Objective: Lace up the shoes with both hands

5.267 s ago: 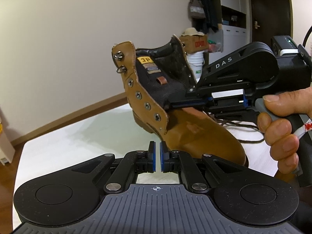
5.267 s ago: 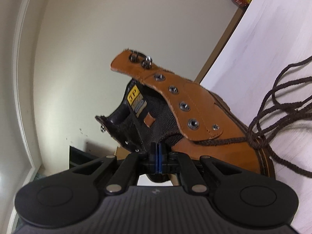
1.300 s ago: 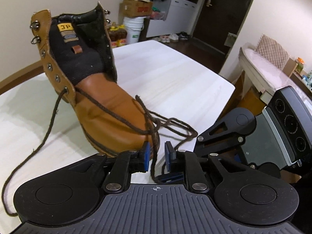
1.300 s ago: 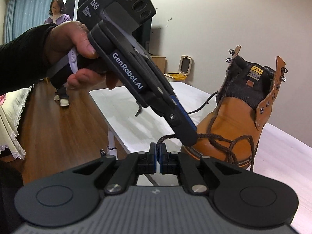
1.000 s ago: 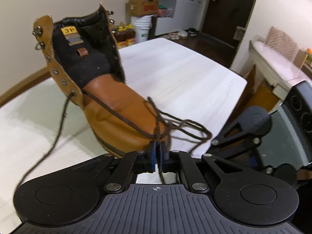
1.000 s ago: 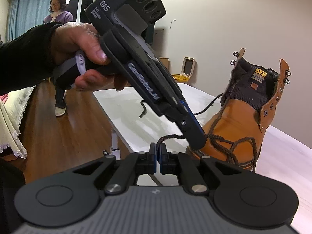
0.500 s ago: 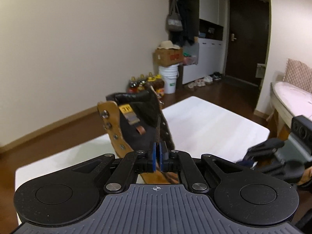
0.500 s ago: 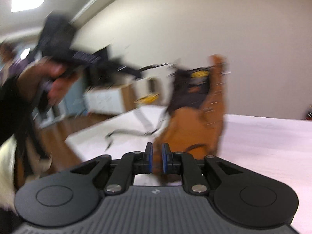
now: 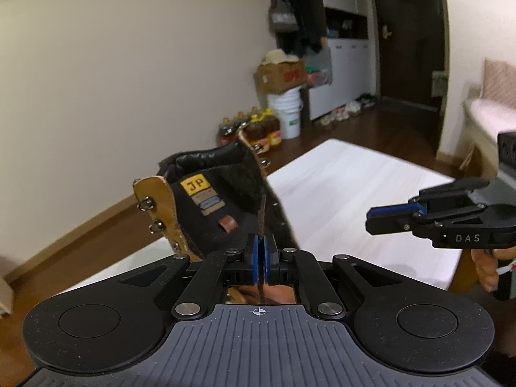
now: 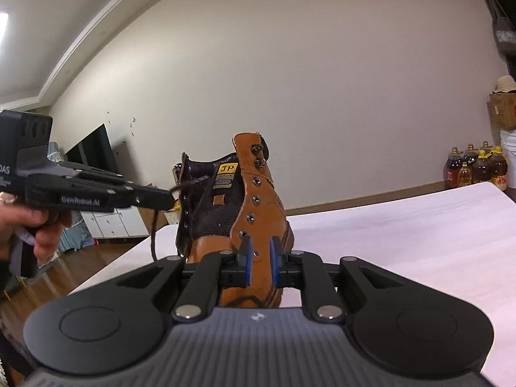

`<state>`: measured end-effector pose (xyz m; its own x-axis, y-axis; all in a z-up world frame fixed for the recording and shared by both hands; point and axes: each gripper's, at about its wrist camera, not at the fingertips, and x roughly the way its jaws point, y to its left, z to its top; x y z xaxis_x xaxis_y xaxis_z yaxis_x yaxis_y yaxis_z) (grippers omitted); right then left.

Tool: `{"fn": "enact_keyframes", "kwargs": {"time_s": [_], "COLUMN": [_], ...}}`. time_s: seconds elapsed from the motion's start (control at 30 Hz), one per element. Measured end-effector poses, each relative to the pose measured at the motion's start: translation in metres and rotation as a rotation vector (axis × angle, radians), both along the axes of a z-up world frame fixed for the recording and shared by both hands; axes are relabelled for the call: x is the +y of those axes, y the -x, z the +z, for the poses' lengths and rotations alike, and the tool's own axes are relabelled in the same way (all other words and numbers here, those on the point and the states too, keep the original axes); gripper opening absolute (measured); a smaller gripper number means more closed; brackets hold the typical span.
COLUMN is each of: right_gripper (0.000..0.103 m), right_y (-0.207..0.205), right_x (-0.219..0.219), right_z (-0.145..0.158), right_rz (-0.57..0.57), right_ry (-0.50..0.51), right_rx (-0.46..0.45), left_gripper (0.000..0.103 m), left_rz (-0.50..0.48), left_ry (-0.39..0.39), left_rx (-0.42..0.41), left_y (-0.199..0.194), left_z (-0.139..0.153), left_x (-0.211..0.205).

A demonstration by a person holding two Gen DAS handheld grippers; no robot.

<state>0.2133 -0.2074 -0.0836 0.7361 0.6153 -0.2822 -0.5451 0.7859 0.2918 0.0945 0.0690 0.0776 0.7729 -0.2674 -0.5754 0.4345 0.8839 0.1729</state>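
A tan lace-up boot [image 9: 167, 206] with a black tongue stands upright on the white table [image 9: 354, 187]. My left gripper [image 9: 259, 258] is shut on the dark brown lace [image 9: 262, 216], which runs up out of its pads in front of the tongue. In the right wrist view the left gripper [image 10: 169, 198] holds that lace [image 10: 154, 229] taut beside the boot's [image 10: 258, 213] left eyelet row. My right gripper [image 10: 258, 261] faces the boot's right eyelet flap; its jaws are opening with nothing between them. The right gripper [image 9: 375, 221] hovers over the table, apart from the boot.
Oil bottles [image 9: 258, 129], a white bucket [image 9: 288, 116] and a cardboard box stand on the floor beyond the table. The table's far edge [image 9: 387, 158] runs behind the right gripper. A TV and white cabinet [image 10: 106, 222] lie past the table's left side.
The left gripper closed on the lace and lifted it up in front of the tongue. The right gripper let the lace go, swung round to the boot's right side, and its jaws parted.
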Motion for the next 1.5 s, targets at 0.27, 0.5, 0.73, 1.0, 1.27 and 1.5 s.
{"fn": "enact_keyframes", "kwargs": {"time_s": [0.27,0.5,0.73,1.0,1.27,1.5], "right_gripper": [0.023,0.025,0.012,0.007,0.007,0.007], "right_y": [-0.014,-0.007,-0.009,-0.009,-0.012,-0.013], "right_x": [0.042,0.087,0.088,0.065,0.064,0.063], "right_z": [0.004,-0.005,-0.009,-0.015,-0.017,-0.017], "right_rz": [-0.022,-0.062,-0.077,-0.07,-0.067,-0.068], "right_ry": [0.017,0.204,0.208,0.126,0.117,0.111], "right_rx": [-0.001,-0.055,-0.064,-0.04,-0.044,-0.044], "left_gripper": [0.004,0.004,0.004,0.004,0.004,0.004], "left_rz": [-0.032,-0.086,-0.148,-0.232,-0.281,-0.326], "left_ry": [-0.175,-0.208,-0.224,-0.244,-0.274,-0.285], "left_rx": [0.026,0.035,0.059,0.089,0.097,0.105], "left_y": [-0.006,-0.007,-0.01,-0.016,-0.023,-0.025], "left_z": [-0.01,-0.012,-0.019,-0.027,-0.028,-0.027], "left_x": [-0.01,-0.01,-0.013,-0.019,-0.025,-0.032]}}
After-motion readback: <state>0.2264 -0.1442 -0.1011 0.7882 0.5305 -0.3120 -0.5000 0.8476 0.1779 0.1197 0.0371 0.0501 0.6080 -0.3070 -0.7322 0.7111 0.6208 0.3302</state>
